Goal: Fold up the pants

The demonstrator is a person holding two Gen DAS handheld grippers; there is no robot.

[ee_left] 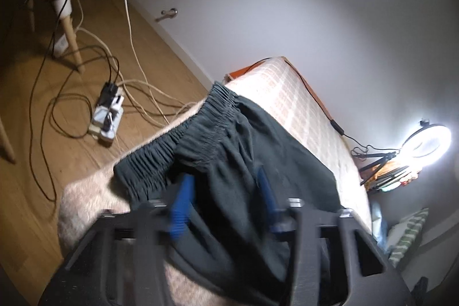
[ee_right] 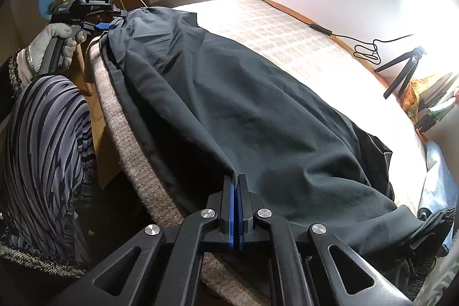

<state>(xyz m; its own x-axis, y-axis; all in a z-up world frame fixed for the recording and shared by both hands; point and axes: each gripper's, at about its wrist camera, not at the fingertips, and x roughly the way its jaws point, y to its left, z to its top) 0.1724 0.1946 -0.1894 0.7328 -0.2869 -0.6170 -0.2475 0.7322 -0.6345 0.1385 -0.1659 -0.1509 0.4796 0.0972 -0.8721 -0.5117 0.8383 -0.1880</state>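
Room: I see a bedroom with a wood floor, a white wall, and a bed under a checked cover.
Lighting: a ring light glares at 3 o'clock in my left view.
Floor clutter: a power strip with tangled cables sits at 9 o'clock.
Pants: dark pants lie lengthwise along the bed's near edge, elastic waistband toward the floor side.
Left claw: blue fingers spread apart over the waistband fabric; blur hides any contact.
Right claw: pressed together, pinching the pants' edge at 6 o'clock.
Left hand: gloved, holding the left claw's handle at 10 o'clock.
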